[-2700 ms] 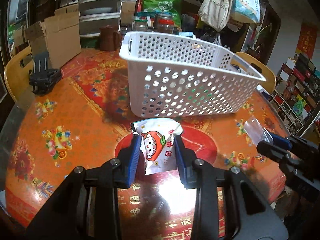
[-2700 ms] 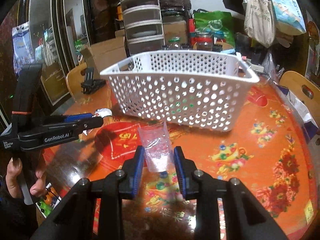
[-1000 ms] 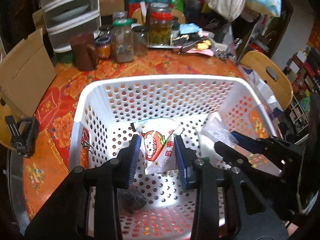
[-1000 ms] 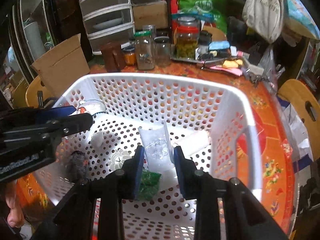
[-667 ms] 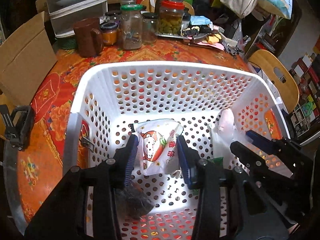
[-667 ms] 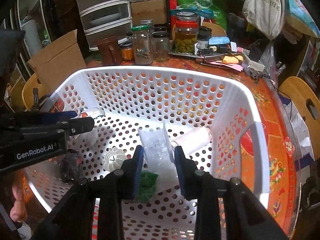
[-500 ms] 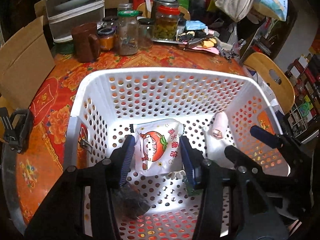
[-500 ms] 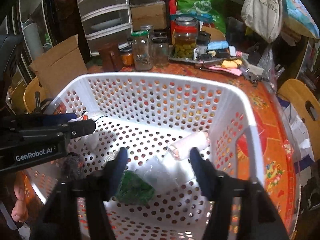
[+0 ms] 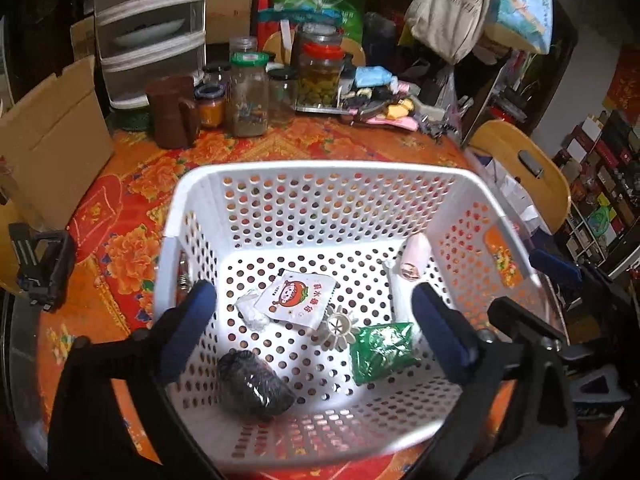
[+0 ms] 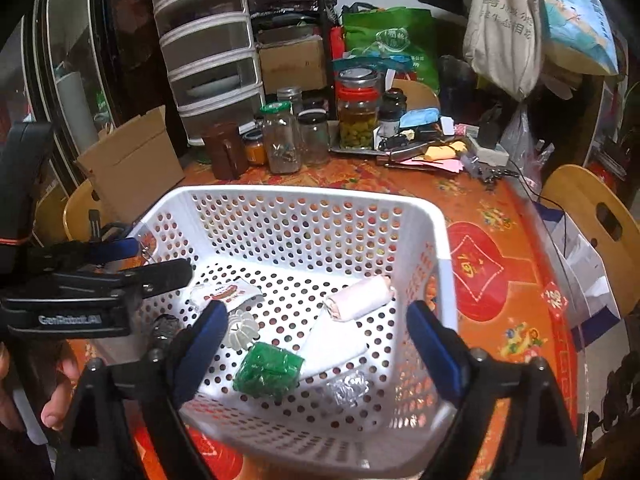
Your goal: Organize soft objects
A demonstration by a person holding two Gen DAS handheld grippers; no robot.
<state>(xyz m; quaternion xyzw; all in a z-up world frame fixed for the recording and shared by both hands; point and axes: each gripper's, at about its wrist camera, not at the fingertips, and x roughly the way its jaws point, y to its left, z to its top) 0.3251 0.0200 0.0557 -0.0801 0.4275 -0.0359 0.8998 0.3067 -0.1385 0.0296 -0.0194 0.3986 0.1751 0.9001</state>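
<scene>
A white perforated basket [image 9: 320, 170] [image 10: 304, 194] stands on the orange floral table. Inside lie a white snack packet with a red cartoon face [image 9: 298, 299] [image 10: 230, 294], a green packet [image 9: 380, 352] [image 10: 269, 369], a dark bag [image 9: 254, 386], a pink roll [image 9: 414, 256] [image 10: 360, 298], a clear plastic bag [image 10: 346, 389] and a small white ribbed piece [image 9: 339, 326] [image 10: 240, 334]. My left gripper [image 9: 316, 330] is open and empty above the basket's near side. My right gripper [image 10: 316, 350] is open and empty above the basket.
Glass jars [image 9: 248, 94] [image 10: 358, 110], a brown mug [image 9: 174, 112], a plastic drawer unit [image 9: 150, 32] and a cardboard box [image 9: 52, 136] crowd the table's far side. Wooden chairs [image 9: 520, 164] [image 10: 592, 208] stand at the right. A black clamp [image 9: 40, 264] lies at the left edge.
Both grippers came over the basket and opened. The snack packet dropped from my left gripper and the clear bag from my right; both now lie on the basket floor. Both grippers have drawn back slightly.
</scene>
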